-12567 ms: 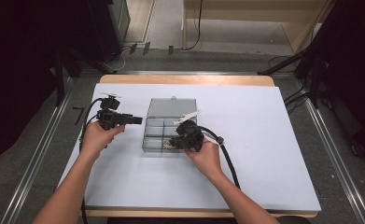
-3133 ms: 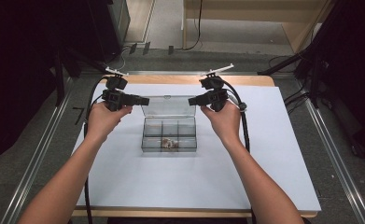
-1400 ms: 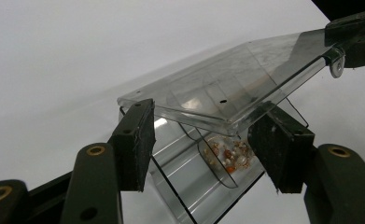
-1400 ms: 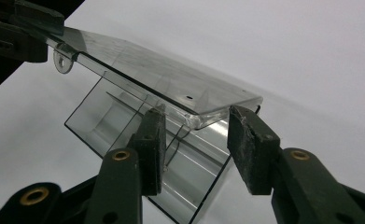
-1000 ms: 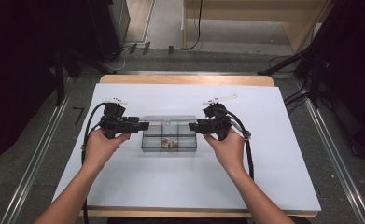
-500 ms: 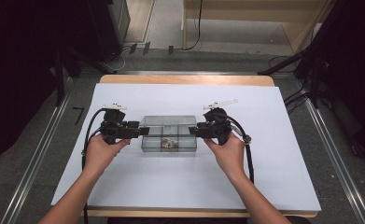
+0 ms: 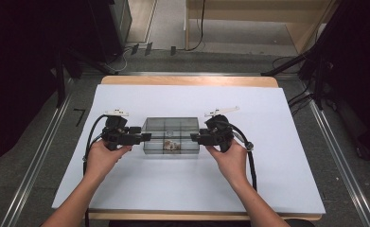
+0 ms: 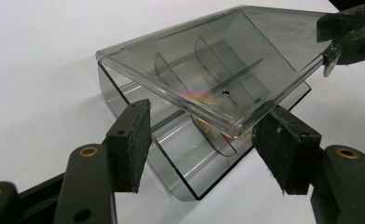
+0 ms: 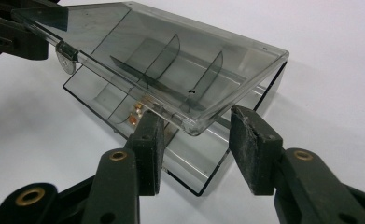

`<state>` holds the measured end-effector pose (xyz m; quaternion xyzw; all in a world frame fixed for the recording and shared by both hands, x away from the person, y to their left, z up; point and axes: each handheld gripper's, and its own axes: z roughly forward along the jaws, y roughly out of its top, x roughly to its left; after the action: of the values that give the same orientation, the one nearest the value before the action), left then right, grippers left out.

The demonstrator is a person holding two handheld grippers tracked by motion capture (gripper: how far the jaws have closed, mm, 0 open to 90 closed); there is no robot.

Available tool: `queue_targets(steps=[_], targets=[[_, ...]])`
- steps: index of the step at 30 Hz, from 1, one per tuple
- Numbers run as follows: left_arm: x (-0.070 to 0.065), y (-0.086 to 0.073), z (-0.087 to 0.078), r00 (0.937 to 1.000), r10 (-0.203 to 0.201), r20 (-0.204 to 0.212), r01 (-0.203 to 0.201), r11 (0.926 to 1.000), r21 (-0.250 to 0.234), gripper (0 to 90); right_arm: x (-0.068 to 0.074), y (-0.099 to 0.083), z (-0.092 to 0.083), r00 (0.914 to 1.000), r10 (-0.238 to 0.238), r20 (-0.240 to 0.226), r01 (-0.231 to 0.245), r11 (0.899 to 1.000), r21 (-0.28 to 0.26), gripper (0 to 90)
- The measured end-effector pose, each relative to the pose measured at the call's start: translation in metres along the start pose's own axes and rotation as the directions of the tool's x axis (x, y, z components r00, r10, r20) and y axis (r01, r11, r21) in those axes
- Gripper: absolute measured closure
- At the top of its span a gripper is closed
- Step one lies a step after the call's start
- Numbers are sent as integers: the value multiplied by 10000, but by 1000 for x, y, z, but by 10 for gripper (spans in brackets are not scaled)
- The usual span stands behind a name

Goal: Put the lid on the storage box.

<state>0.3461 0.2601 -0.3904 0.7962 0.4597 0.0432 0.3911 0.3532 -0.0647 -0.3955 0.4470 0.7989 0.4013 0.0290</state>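
Note:
A clear grey compartment box [image 7: 171, 130] lies mid-table with small brownish parts [image 7: 169, 145] in a front compartment. Its hinged lid [image 8: 208, 60] slopes ajar over the base [image 8: 180, 163]. My left gripper [image 7: 145, 137] is at the box's left end. Its jaws have just been opening, and the lid's corner sits between the pads [image 8: 131, 140] without being squeezed. My right gripper [image 7: 196, 138] is at the right end. The lid's other corner [image 9: 192, 126] lies between its spread pads [image 9: 255, 154], with a gap on one side.
A white sheet [image 7: 173, 189] covers the wooden table, with bare room around the box. Black cables trail from both grippers along the person's forearms. Dark stands and floor rails flank the table.
The lid has swung down from upright to a low slope over the base. Both hands have come nearer with it, staying at the box's two ends.

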Motion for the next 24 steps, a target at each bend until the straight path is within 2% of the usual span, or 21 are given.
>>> queue_targets(steps=[3,12,16,24], targets=[[0,-3,0,10000,27,-19,-27,10000,53,387,0,-2,0,9999,-101,-25,100,9999,-91,571],[2,-11,2,9995,-135,292,135,9999,-4,388,-1,-8,2,9999,-145,2,145,9999,-17,566],[4,-14,3,9997,-83,246,83,10000,-3,386,0,-11,3,9998,-185,17,185,9998,66,565],[3,-18,4,9999,110,130,-110,9999,-14,382,-2,-17,5,9995,-309,60,310,9995,-108,551]])
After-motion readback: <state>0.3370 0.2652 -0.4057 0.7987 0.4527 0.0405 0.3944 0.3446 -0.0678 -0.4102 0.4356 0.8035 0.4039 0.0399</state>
